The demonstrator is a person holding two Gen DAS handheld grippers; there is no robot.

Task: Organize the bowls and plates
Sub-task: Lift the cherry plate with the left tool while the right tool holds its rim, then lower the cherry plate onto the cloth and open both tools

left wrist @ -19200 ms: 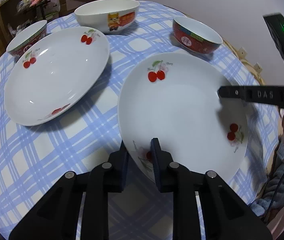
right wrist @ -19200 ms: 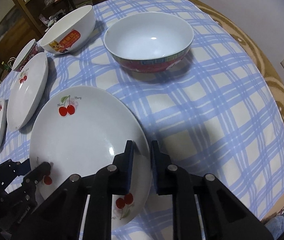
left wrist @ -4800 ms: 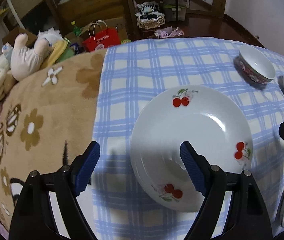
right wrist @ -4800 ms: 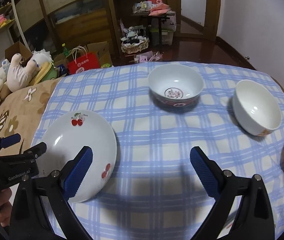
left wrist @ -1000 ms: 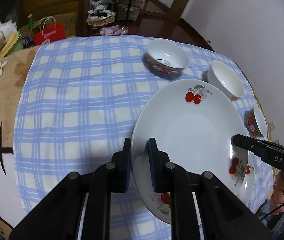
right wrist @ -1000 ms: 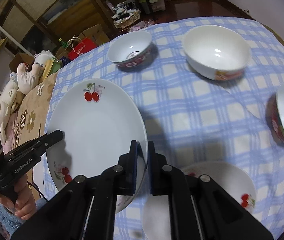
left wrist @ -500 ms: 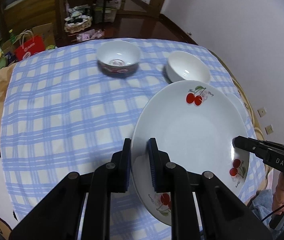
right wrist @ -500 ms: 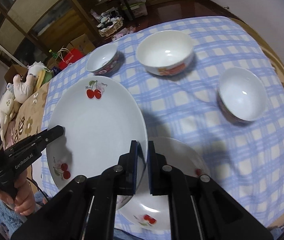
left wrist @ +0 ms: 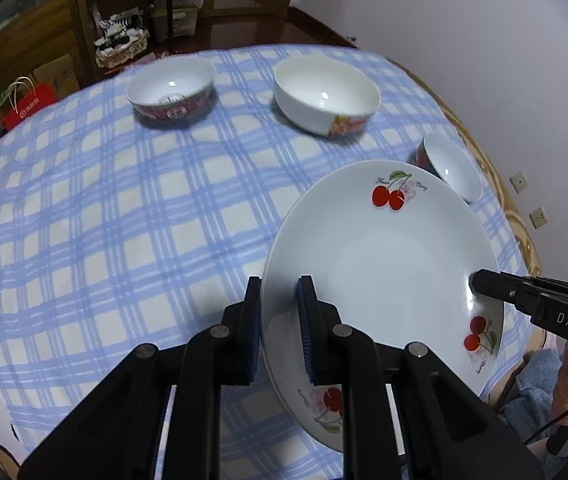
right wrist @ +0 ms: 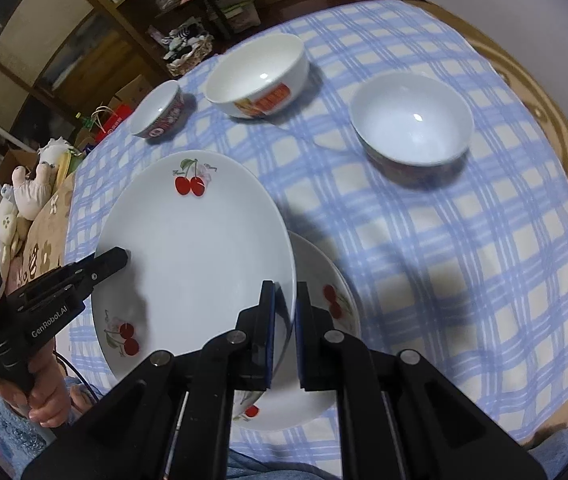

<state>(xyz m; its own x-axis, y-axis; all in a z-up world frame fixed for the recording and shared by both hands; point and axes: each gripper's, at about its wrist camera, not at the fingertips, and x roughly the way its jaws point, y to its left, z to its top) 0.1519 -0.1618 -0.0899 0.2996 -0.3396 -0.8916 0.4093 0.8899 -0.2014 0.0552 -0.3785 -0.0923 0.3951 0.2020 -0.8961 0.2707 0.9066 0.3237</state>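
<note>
- Above the near edge of the counter (left wrist: 96, 216), a cherry-print plate (left wrist: 384, 264) was carried clear of the cloth by both tools.
- Left hand-held gripper (left wrist: 280, 320) was clamped on the plate's left rim; right hand-held gripper (right wrist: 284, 320) was clamped on the opposite rim. Both grips looked firm.
- Second cherry plate (right wrist: 324, 360) lay on the counter directly under the carried one, at the near edge, partly hidden.
- Three bowls stood toward the far edge: red-banded bowl (left wrist: 172, 92), large white bowl (left wrist: 326, 96), small red bowl (right wrist: 412, 120). All apart from the plates.
- Judged step: stacking the held plate onto the lower one.
- Advice: keep the plate level, centre it over the lower rim, descend slowly with both hands matched, and release only once it rests flat.
- Risk: an uneven release could tip or chip the plate.
</note>
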